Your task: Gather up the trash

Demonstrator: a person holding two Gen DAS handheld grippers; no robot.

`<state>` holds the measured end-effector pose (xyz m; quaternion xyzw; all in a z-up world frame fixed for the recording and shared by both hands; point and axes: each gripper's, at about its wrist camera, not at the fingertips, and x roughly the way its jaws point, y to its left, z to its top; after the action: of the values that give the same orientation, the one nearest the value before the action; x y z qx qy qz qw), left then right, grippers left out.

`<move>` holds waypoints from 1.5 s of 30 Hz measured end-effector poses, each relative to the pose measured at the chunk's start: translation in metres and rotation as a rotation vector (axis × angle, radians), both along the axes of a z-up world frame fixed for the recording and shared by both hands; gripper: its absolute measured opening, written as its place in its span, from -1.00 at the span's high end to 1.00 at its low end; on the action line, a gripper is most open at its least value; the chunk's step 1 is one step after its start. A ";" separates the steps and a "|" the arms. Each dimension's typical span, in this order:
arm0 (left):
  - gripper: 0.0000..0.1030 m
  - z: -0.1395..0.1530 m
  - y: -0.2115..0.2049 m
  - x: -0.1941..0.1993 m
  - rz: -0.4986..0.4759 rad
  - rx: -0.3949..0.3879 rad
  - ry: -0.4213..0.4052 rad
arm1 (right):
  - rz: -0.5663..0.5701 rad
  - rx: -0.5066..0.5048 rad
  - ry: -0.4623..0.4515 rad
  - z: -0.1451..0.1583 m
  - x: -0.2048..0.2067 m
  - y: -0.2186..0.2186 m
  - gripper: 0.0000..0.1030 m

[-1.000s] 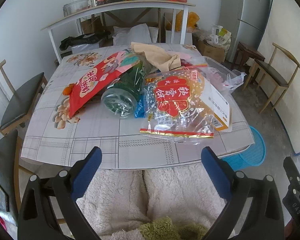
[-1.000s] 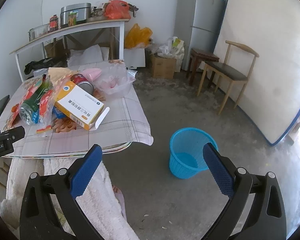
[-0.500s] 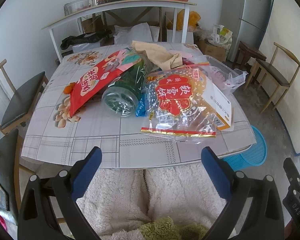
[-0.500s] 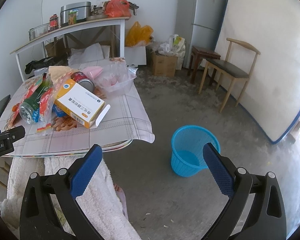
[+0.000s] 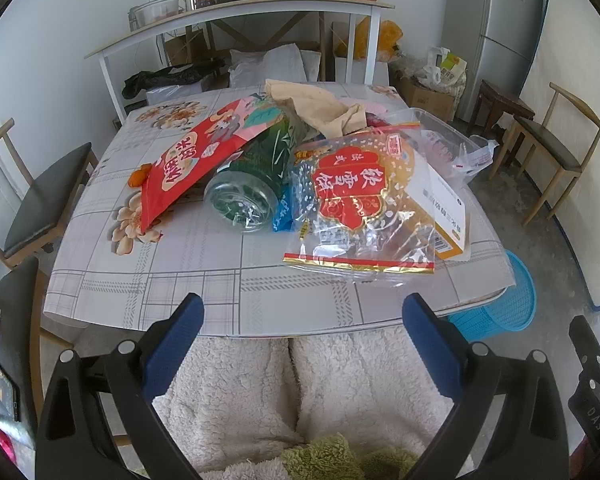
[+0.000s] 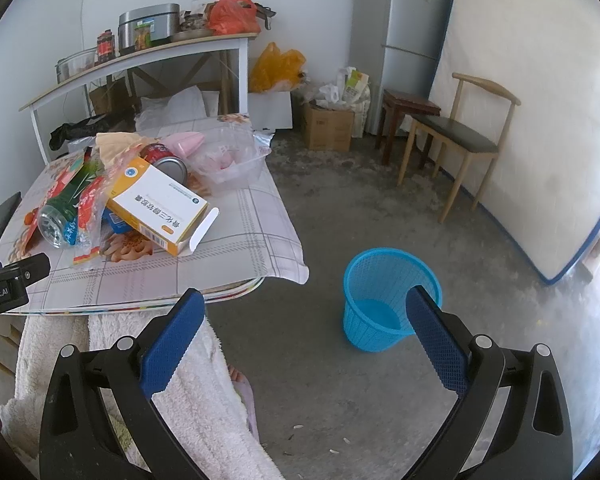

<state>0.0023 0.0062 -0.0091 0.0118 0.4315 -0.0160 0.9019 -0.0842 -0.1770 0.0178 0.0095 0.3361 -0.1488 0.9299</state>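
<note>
A pile of trash lies on the table [image 5: 180, 280]: a red snack bag [image 5: 188, 160], a green plastic bottle [image 5: 248, 184] on its side, a clear wrapper with a red label [image 5: 352, 200], a yellow-white box [image 6: 160, 208], a red can [image 6: 168, 160], a clear plastic tray [image 6: 232, 160] and brown paper [image 5: 316, 108]. My left gripper [image 5: 300, 340] is open and empty, short of the table's near edge. My right gripper [image 6: 304, 332] is open and empty, above the floor between the table and a blue basket [image 6: 384, 300].
Wooden chairs stand left of the table [image 5: 36, 208] and at the right wall [image 6: 460, 136]. A shelf table [image 5: 236, 12] with pots and jars is behind. A fridge [image 6: 404, 40], a mattress [image 6: 532, 120] and boxes [image 6: 324, 128] line the far side.
Both grippers have drifted slightly toward the table; the views shift a little. Nothing on the table has moved.
</note>
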 end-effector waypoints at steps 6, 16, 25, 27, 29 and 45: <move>-0.89 0.000 0.000 0.000 0.001 -0.001 0.001 | 0.000 0.002 0.001 -0.001 0.000 -0.001 -0.87; -0.89 0.000 0.000 0.000 0.000 0.000 0.003 | -0.001 0.003 0.000 -0.001 0.000 -0.001 -0.87; -0.89 -0.003 0.004 -0.001 -0.001 0.004 -0.002 | -0.001 0.011 0.003 -0.001 0.001 -0.002 -0.87; -0.89 -0.004 0.009 -0.001 0.001 0.009 -0.010 | 0.005 0.023 0.006 -0.002 0.004 -0.002 -0.87; -0.89 -0.004 0.014 0.000 0.005 0.010 -0.019 | 0.017 0.042 0.007 -0.001 0.008 0.001 -0.87; -0.89 -0.015 0.065 0.016 -0.119 -0.113 -0.117 | 0.390 0.513 0.032 0.012 0.095 0.039 -0.50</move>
<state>0.0182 0.0714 -0.0244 -0.0126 0.3752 -0.0935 0.9221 0.0110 -0.1379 0.0299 0.1766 0.3726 0.1217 0.9029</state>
